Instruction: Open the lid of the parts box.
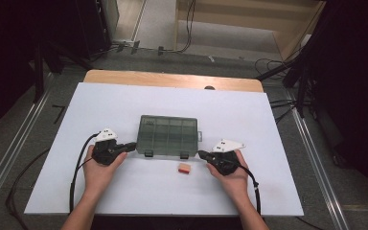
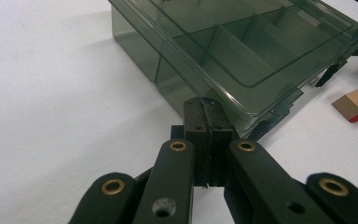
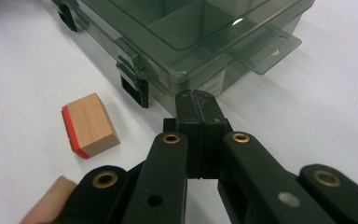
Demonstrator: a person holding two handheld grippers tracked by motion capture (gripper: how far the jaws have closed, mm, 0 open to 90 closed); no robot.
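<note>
Both grippers' fingers pressed together empty, left gripper [image 1: 133, 145] and right gripper [image 1: 202, 154] hiding the organiser box [image 1: 168, 134] corners.

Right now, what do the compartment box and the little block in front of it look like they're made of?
The compartment box looks like smoky, see-through plastic with a glossy finish: its dividers show through the lid, which catches a bright glint. The block looks like bare, matte light wood with visible grain; one face carries a red layer, perhaps paint or rubber, hard to tell.

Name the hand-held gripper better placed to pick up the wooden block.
Probably right. The right hand-held gripper sits nearer the wooden block, though its jaws are shut. The left hand-held gripper is farther off, at the organizer box.
</note>
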